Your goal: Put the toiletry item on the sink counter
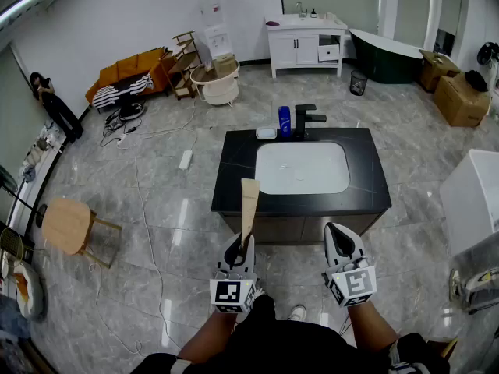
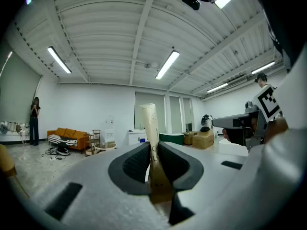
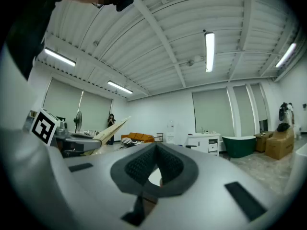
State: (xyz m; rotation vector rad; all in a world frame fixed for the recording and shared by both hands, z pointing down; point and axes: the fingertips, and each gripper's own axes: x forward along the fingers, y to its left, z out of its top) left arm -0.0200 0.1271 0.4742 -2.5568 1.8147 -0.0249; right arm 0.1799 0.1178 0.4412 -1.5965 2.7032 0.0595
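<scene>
A beige toiletry tube (image 1: pixel 249 205) stands upright in my left gripper (image 1: pixel 238 248), whose jaws are shut on its lower end. In the left gripper view the tube (image 2: pixel 150 123) rises from between the dark pads of that gripper (image 2: pixel 151 150). My right gripper (image 1: pixel 341 236) is beside it, shut and holding nothing; its pads (image 3: pixel 156 150) meet at the tips. The tube (image 3: pixel 110 131) also shows at the left of the right gripper view. Ahead of both stands the black sink counter (image 1: pixel 366 178) with a white basin, a black faucet (image 1: pixel 306 119), a blue bottle (image 1: pixel 284 121) and a small dish (image 1: pixel 266 132).
A wooden stool (image 1: pixel 69 226) stands at the left and a white box (image 1: pixel 472 201) at the right. Farther off are a white vanity (image 1: pixel 306 41), a dark green bathtub (image 1: pixel 390 53), cardboard boxes (image 1: pixel 460 96) and an orange sofa (image 1: pixel 129 72). A person (image 1: pixel 51 100) stands by the left wall.
</scene>
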